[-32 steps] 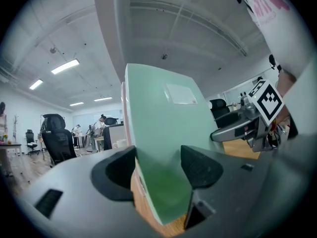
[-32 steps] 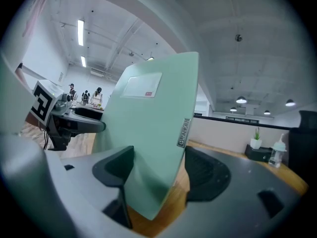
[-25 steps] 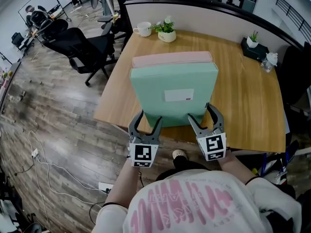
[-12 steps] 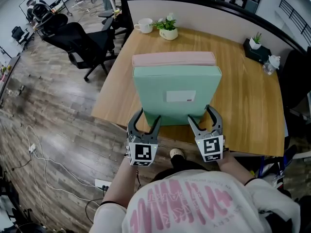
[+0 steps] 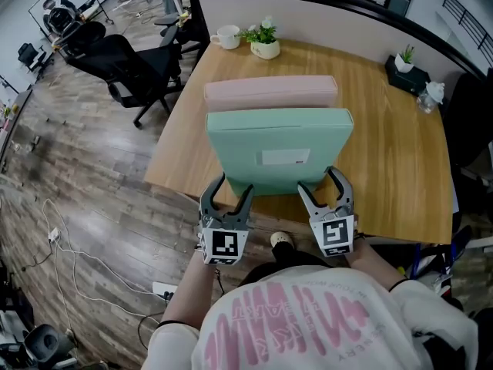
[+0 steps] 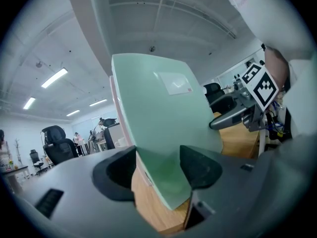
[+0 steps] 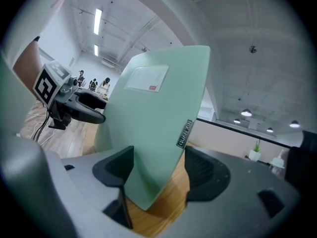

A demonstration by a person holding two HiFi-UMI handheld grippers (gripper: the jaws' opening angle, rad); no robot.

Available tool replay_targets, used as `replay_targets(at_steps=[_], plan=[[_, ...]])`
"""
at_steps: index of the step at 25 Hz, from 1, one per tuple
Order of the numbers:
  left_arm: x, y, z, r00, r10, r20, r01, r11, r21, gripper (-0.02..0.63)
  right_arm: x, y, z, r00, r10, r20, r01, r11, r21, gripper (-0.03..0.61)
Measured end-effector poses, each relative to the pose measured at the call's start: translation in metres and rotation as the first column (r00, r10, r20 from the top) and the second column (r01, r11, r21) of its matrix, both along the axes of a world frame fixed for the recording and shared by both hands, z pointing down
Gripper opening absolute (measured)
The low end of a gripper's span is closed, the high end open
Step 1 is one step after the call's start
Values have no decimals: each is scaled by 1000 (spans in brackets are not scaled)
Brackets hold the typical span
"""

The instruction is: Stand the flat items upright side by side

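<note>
Two flat cushions up on edge on the wooden table, one behind the other, near its front edge. Nearest the person, the green cushion, broad face with a white label turned toward the head camera. Right behind it, the pink cushion, only its top and a strip of its face showing above the green one; touching or slightly apart, impossible to tell from above, though seen as a thin pink line close against the green cushion's back in the left gripper view.

Left gripper clamped on the green cushion's lower left corner, one jaw on each face, padding pinched between them. Right gripper clenched likewise on the lower right corner, just beside a small sewn tag on the cushion's edge. Both grippers reaching in over the table's front edge, marker cubes toward the person. Lowest corner of the green cushion seen over bare wood in both gripper views; resting on the table or just off it, not clear.

Farther back on the table, well apart from the cushions: a white mug, a small potted plant, and at the far right corner a black box. Left of the table, a black office chair on the wood-pattern floor.
</note>
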State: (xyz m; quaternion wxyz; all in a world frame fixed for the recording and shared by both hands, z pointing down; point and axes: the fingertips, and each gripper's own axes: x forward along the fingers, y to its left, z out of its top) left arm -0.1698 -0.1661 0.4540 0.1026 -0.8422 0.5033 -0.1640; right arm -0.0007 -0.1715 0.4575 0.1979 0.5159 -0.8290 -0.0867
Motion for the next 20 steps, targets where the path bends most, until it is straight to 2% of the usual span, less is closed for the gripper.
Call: replay_targets(at_steps=[6,10,15,20], plan=[[-3,5,2,1000,-16,-23,15,999,-39,252,-2,7,2,1000,-4,25,4,1000,-24,324],[-2,6,8,999,-35,-7,34,998,-57,256,-3,8,6,998,22,65,-17,998,-68,323],[-2,4,18,998,-31,57,34,998,-53,256,-3,7,16,999,36,25,-34,996,-83,322],[-2,3,24,999,-31,43,34,997,-72,252,0,6,23,998,62,17,-60,993,-102,310]])
